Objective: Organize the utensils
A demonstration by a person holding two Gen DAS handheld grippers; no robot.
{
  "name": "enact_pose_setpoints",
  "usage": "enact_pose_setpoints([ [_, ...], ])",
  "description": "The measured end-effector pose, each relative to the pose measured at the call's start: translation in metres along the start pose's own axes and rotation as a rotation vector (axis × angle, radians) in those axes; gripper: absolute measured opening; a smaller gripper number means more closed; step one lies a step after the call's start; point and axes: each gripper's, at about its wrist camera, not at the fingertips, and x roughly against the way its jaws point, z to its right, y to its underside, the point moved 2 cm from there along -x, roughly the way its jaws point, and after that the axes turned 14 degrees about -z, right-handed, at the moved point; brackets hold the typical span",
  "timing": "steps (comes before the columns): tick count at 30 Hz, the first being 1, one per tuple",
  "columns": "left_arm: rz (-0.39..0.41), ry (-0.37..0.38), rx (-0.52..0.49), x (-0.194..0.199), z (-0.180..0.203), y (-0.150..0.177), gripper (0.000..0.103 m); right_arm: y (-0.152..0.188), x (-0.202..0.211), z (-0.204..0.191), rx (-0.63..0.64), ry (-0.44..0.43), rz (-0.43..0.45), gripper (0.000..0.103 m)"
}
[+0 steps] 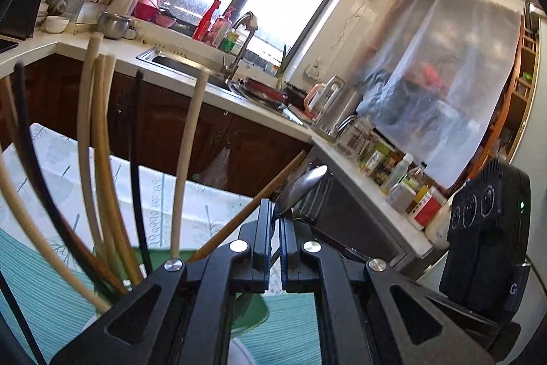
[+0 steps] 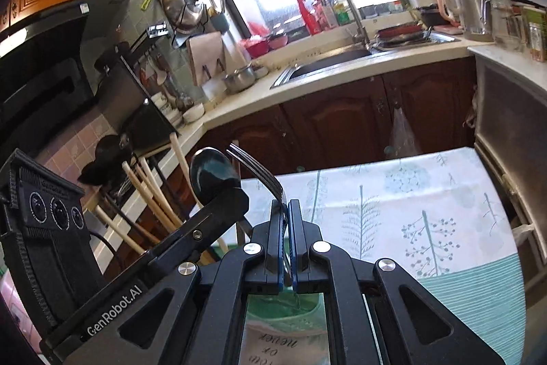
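My left gripper [image 1: 276,211] is shut on a metal spoon [image 1: 301,185], whose bowl sticks up above the fingers. It also shows in the right wrist view [image 2: 212,172], left of my right gripper [image 2: 285,206], which is shut on a metal fork [image 2: 254,168] with tines pointing up-left. Several chopsticks [image 1: 94,132], pale, brown and black, stand upright in a green holder [image 1: 251,313] just left of and below my left gripper. They also show in the right wrist view [image 2: 150,190]. A green cup [image 2: 290,310] lies under my right gripper.
A tablecloth with a tree print [image 2: 393,204] covers the table below. A kitchen counter with a sink [image 2: 328,61] runs behind. A counter with bottles and jars [image 1: 403,180] stands on the right. Dark cabinets [image 2: 342,125] are beyond the table.
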Motion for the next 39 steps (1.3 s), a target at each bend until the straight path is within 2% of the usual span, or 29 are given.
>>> enact_pose_setpoints([
  [2,-0.027,-0.022,0.004,0.001,-0.006,0.006,0.006,0.012,-0.01,0.003,0.012,-0.01,-0.034,0.003],
  [7,-0.084,-0.078,0.033,0.004,-0.017,0.013,0.029,0.029,-0.032,0.006,0.03,0.007,-0.098,0.005],
  [11,-0.104,-0.091,0.041,0.011,-0.019,0.015,0.034,0.044,-0.032,0.01,0.041,0.008,-0.121,0.011],
  [13,-0.111,-0.091,0.043,0.016,-0.018,0.015,0.044,0.054,-0.025,0.015,0.046,0.011,-0.121,0.013],
  [16,-0.112,-0.095,0.043,0.023,-0.013,0.014,0.047,0.054,-0.021,0.014,0.047,0.019,-0.118,0.019],
  [23,-0.145,-0.096,0.008,0.039,0.003,0.013,0.048,0.057,0.006,0.002,0.065,0.024,-0.104,0.022],
  [25,-0.155,-0.101,-0.002,0.046,0.007,0.015,0.054,0.061,0.013,-0.002,0.074,0.027,-0.109,0.022],
  [28,-0.176,-0.116,-0.013,0.059,0.011,0.023,0.061,0.073,0.024,-0.009,0.082,0.039,-0.118,0.025],
  [33,-0.238,-0.155,-0.04,0.077,0.015,0.045,0.062,0.102,0.035,-0.014,0.073,0.066,-0.149,0.028],
  [35,-0.269,-0.174,-0.051,0.085,0.015,0.058,0.067,0.119,0.039,-0.015,0.056,0.083,-0.169,0.029],
  [37,-0.292,-0.198,-0.056,0.095,0.014,0.071,0.08,0.136,0.043,-0.016,0.031,0.096,-0.193,0.033],
  [39,-0.302,-0.235,-0.059,0.106,0.011,0.081,0.087,0.155,0.05,-0.017,-0.005,0.098,-0.22,0.036],
])
